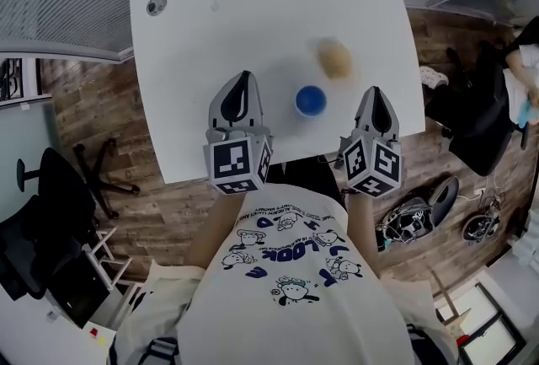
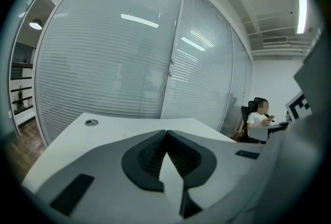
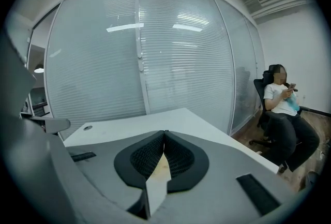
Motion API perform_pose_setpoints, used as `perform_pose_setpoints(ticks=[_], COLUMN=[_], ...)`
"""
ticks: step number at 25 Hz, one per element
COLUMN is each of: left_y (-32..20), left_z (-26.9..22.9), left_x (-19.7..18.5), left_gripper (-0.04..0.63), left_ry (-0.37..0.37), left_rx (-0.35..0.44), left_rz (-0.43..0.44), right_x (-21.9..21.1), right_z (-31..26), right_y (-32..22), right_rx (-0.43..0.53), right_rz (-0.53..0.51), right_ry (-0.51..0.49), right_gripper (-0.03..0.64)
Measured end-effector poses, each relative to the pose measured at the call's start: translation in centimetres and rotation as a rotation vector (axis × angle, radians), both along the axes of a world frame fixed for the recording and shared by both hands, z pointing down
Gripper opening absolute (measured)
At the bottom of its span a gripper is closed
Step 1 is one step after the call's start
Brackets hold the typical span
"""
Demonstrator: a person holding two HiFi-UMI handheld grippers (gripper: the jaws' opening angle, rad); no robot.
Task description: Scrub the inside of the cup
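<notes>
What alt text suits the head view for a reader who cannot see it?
Seen from above, a person holds the left claw and right claw, both shut, at the near edge of a white table. A blue cup stands between them, a blurred tan object beyond it.

Cup (image 1: 310, 100): on the table (image 1: 210, 34), near its front edge, between the grippers.
Sponge (image 1: 334, 58): on the table, just behind and right of the cup.
Left gripper (image 1: 243, 81): over the front edge, left of the cup.
Right gripper (image 1: 376, 95): right of the cup.
Grommet (image 1: 156, 5): table's far left corner.
Office chair (image 1: 50, 186): left of the table.
</notes>
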State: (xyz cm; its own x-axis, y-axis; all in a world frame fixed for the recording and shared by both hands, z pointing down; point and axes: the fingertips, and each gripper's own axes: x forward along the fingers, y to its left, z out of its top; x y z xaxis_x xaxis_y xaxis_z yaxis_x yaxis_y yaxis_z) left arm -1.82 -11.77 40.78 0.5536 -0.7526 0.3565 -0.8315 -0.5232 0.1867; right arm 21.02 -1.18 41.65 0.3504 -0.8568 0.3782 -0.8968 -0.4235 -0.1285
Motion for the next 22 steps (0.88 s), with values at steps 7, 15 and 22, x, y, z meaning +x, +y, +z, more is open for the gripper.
perform_pose_setpoints(ticks=[7,15,22], left_y=[-0.5,-0.7,-0.2], left_z=[0.3,0.4,1.0], left_x=[-0.3,0.0,-0.2], left_gripper=[0.029,0.028,0.029], left_ry=[-0.020,-0.043,-0.066], left_rx=[-0.006,-0.019,-0.046], left_rz=[-0.052,-0.127,-0.189], right_x=[0.0,-0.4,-1.2], right_z=[1.2,2.4,6.0], right_y=[-1.2,-3.1,-3.8], right_rx=[-0.033,-0.046,-0.152], right_rz=[-0.072,-0.251,-0.403], right_ry=[0.003,-0.022,-0.048], right_gripper=[-0.003,0.060,0.089])
